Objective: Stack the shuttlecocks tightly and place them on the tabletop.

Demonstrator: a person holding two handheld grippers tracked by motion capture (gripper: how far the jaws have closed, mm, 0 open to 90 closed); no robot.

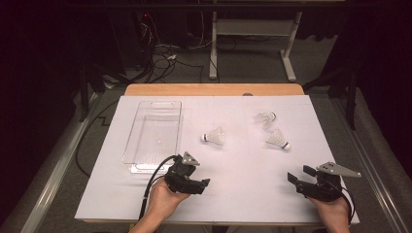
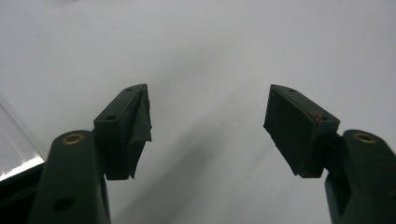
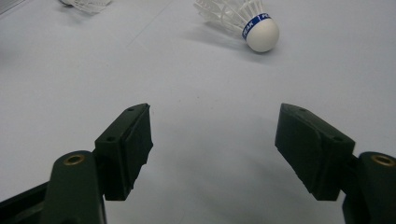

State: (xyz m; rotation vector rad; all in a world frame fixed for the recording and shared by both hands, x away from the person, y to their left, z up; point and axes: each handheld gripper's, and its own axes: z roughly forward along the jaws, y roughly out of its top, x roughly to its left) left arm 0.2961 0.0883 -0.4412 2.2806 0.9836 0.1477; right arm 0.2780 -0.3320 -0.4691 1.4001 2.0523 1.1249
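Three shuttlecocks lie on the white tabletop (image 1: 243,165), each a cone of white feathers ending in a rounded white cork tip. The nearest shuttlecock (image 1: 278,139) lies on its side on the right half, its tip pointing toward the person's side; in the right gripper view it (image 3: 243,18) shows a blue band with white lettering just behind the tip. Just beyond it, near but apart, lies a second shuttlecock (image 1: 265,118), and a third shuttlecock (image 1: 214,137) lies near the middle of the tabletop with its tip pointing left. A clear plastic tray (image 1: 141,158) stands lengthwise on the left half, well apart from all three. The left tongs (image 1: 200,186) are held low over the tabletop just in front of the tray's near end, jaws spread wide with nothing between them; one pad (image 2: 139,133) looks frayed and loose at its edge. The right tongs (image 1: 299,176) hover near the front right of the tabletop, pointing left, likewise wide apart and holding nothing, with the nearest shuttlecock ahead of them.
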